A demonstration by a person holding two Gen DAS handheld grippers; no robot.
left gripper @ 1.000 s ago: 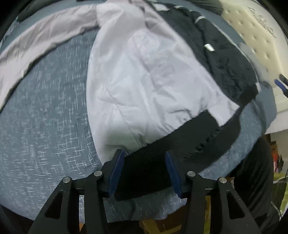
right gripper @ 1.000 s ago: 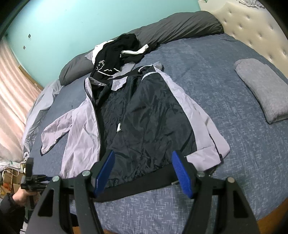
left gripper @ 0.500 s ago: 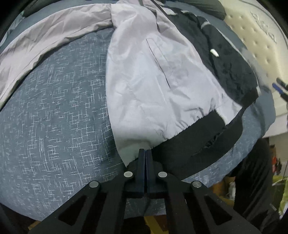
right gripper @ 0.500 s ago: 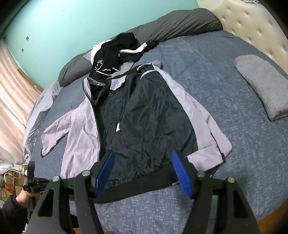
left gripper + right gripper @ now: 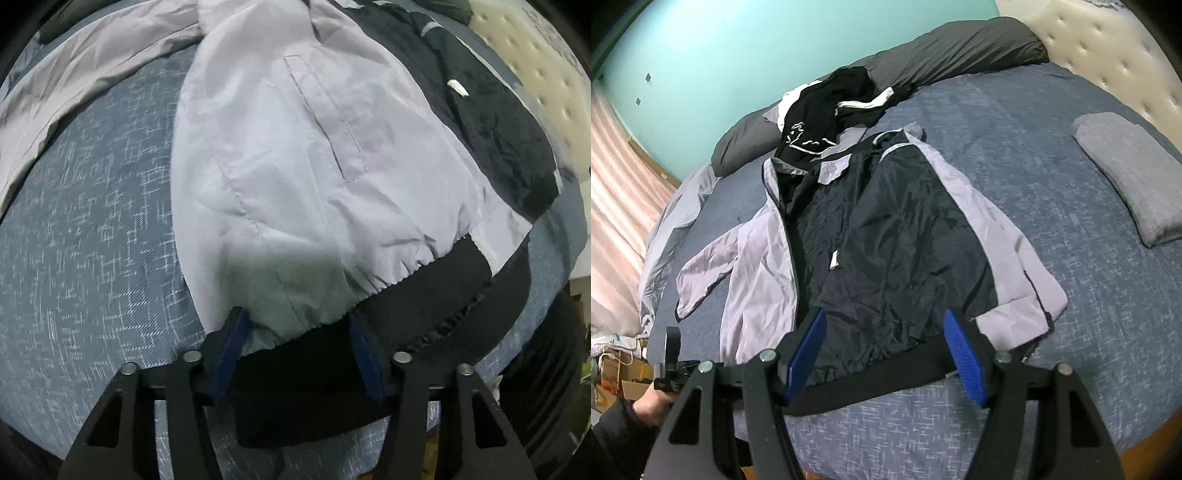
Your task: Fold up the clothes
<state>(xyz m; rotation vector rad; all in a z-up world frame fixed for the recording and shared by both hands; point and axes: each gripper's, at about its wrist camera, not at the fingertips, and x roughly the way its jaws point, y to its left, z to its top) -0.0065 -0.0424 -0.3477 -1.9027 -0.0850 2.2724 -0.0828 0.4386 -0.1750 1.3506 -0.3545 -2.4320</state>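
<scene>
Left claw [image 5: 297, 354]: jaws apart, having just been opening; the black hem band and a bit of the lilac panel lie between the blue pads [image 5: 229, 350], which do not press on the cloth. It points steeply down at the near left corner of the jacket.
Right claw [image 5: 882, 354]: jaws wide apart, nothing clamped; it hangs above the near edge of the bed, and the black hem band shows across the gap between its blue pads [image 5: 962, 358].
Jacket [image 5: 886, 240]: spread flat on the bed, collar toward the far side, hem toward the near edge. Dark middle panel, lilac side panels and sleeves. The sleeve on the picture's left lies out to the side; the one on the right lies along the body.
Hem band [image 5: 424, 295]: black ribbed strip along the jacket's near edge, gathered where it meets the lilac cloth.
White tag [image 5: 834, 260]: small, on the dark panel near the jacket's middle.
Black garment [image 5: 831, 114]: crumpled with white stripes, just beyond the jacket's collar, touching it.
Grey folded cloth [image 5: 1130, 181]: well apart from the jacket, on the bed's right side.
Bed [image 5: 1052, 129]: blue flecked cover; a dark grey bolster [image 5: 960, 55] along the far edge, a tufted cream headboard [image 5: 1108, 48] at the far right.
Person's hand [image 5: 650, 406]: low left in the right wrist view, gripping the handle of the left tool.
</scene>
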